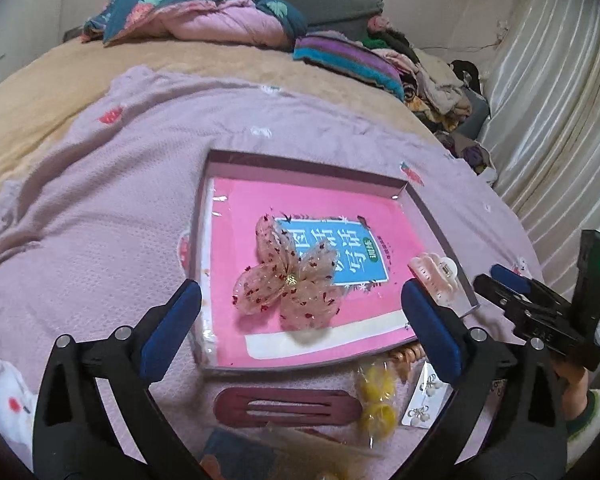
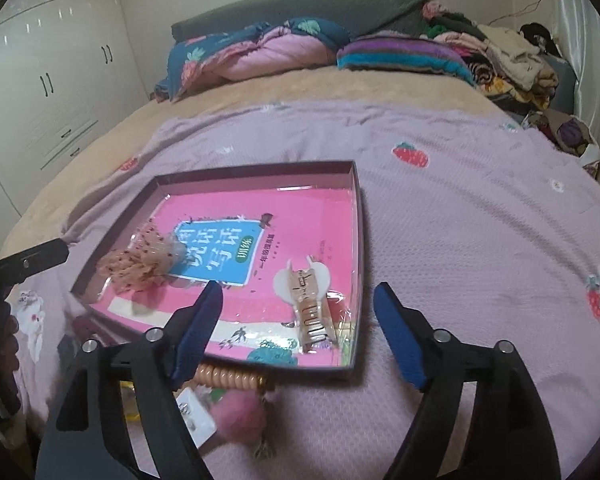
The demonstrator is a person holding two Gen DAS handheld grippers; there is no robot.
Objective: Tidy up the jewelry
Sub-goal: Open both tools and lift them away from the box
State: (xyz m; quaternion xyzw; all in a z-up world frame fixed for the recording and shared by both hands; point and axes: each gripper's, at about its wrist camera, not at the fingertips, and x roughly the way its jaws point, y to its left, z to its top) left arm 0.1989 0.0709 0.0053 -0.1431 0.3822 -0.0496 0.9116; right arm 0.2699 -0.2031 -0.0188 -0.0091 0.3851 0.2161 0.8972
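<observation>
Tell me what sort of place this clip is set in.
Most likely a home bedroom: the tray sits on a bed's lilac blanket, with a folded quilt beyond and white wardrobes alongside.

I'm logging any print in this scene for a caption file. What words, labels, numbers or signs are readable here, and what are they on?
"看图说话写话": large white characters on the blue panel of the pink book lying in the shallow dark-rimmed box; partly covered by the sheer red-speckled bow, so my reading is tentative.
"训练": green oval badge on that panel.
Small line under the panel: too blurred to read.
White earring card: no text readable.
</observation>
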